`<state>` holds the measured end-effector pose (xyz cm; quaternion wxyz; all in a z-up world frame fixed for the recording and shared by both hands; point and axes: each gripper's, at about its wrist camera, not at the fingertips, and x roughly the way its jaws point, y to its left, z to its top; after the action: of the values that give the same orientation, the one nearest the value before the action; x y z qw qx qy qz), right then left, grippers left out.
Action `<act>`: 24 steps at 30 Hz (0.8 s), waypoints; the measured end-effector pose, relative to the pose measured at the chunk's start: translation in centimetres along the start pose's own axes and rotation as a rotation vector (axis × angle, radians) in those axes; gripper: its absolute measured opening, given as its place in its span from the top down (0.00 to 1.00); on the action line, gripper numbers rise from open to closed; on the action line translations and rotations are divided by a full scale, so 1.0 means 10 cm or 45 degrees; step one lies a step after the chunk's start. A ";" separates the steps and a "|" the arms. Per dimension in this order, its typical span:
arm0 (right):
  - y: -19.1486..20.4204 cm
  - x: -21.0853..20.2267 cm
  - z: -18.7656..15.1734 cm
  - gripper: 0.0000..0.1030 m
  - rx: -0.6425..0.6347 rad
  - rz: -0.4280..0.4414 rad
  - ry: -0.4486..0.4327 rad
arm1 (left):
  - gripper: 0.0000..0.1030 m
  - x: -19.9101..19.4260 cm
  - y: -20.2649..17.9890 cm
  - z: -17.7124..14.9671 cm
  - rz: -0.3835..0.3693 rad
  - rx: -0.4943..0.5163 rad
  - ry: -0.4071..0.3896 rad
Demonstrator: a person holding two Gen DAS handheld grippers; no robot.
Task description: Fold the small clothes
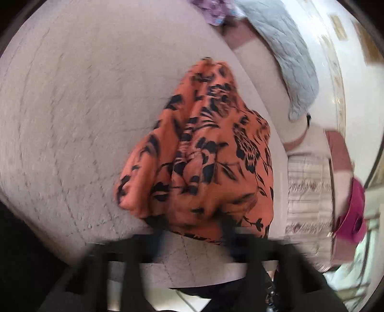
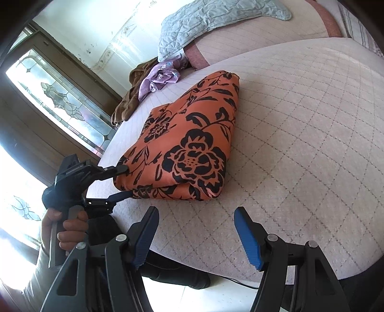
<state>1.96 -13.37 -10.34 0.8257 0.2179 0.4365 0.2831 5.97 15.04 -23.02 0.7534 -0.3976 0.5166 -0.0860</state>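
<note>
An orange garment with black flowers [image 2: 189,141] lies folded on the quilted bed. In the blurred left wrist view the orange garment [image 1: 204,153] fills the middle. My left gripper [image 2: 128,180] is at the garment's near-left corner, its two fingers spread around the folded edge, one above and one below. In its own view the left gripper [image 1: 194,242] is a dark blur at the cloth's edge. My right gripper [image 2: 195,223] is open and empty, just in front of the garment, above the mattress.
The pale quilted mattress [image 2: 300,144] spreads to the right. A grey-blue quilted blanket [image 2: 204,21], a purple floral cloth [image 2: 160,76] and a brown garment [image 2: 129,98] lie at the far edge. A glass door [image 2: 60,100] stands at left. A magenta item [image 1: 355,211] lies off the bed.
</note>
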 end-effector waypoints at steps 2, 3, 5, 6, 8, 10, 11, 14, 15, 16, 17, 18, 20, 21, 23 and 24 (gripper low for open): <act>0.01 -0.01 -0.01 0.33 -0.004 -0.001 -0.001 | 0.88 -0.15 -0.20 0.00 0.031 0.100 -0.077; 0.02 -0.01 -0.02 0.33 -0.005 -0.005 -0.002 | 0.88 -0.27 -0.34 0.00 0.059 0.171 -0.134; 0.02 -0.03 -0.02 0.33 -0.007 -0.012 -0.004 | 0.89 -0.56 -0.77 -0.01 0.132 0.395 -0.290; 0.02 -0.03 -0.02 0.33 -0.007 -0.017 -0.004 | 0.89 -0.65 -0.91 -0.03 0.155 0.482 -0.337; 0.00 -0.02 -0.03 0.33 -0.004 -0.028 0.003 | 0.89 -0.75 -1.15 -0.11 0.294 0.689 -0.458; -0.01 -0.01 -0.03 0.33 -0.001 -0.040 0.010 | 0.89 -0.58 -1.03 -0.14 0.491 0.759 -0.479; -0.01 -0.01 -0.04 0.33 0.002 -0.042 0.009 | 0.89 -0.48 -0.88 -0.11 0.491 0.706 -0.420; -0.04 0.01 -0.06 0.33 0.020 -0.049 0.014 | 0.88 0.06 -0.19 -0.06 0.473 0.493 -0.149; -0.04 0.03 -0.07 0.33 0.021 -0.053 0.022 | 0.88 0.07 -0.13 -0.09 0.442 0.473 -0.164; -0.03 0.05 -0.07 0.33 0.016 -0.057 0.034 | 0.88 0.04 -0.13 -0.10 0.425 0.459 -0.187; -0.02 0.07 -0.06 0.33 0.004 -0.060 0.046 | 0.88 0.00 -0.16 -0.08 0.410 0.433 -0.190; 0.02 0.08 -0.05 0.33 -0.015 -0.064 0.051 | 0.88 0.00 -0.16 -0.07 0.406 0.421 -0.187; 0.09 0.07 0.03 0.33 -0.050 -0.053 0.041 | 0.88 0.00 -0.12 -0.06 0.397 0.416 -0.172; 0.15 0.05 0.11 0.33 -0.064 -0.040 0.021 | 0.88 0.00 -0.09 -0.07 0.390 0.419 -0.169; 0.25 -0.01 0.28 0.33 -0.068 0.002 -0.035 | 0.87 -0.02 -0.08 -0.08 0.378 0.420 -0.167; 0.31 -0.05 0.39 0.33 -0.060 0.043 -0.072 | 0.87 -0.03 -0.05 -0.07 0.375 0.416 -0.165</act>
<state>4.16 -11.81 -6.09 0.8376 0.2137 0.4026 0.3010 5.37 14.49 -22.58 0.8438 -0.1954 0.4988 -0.0316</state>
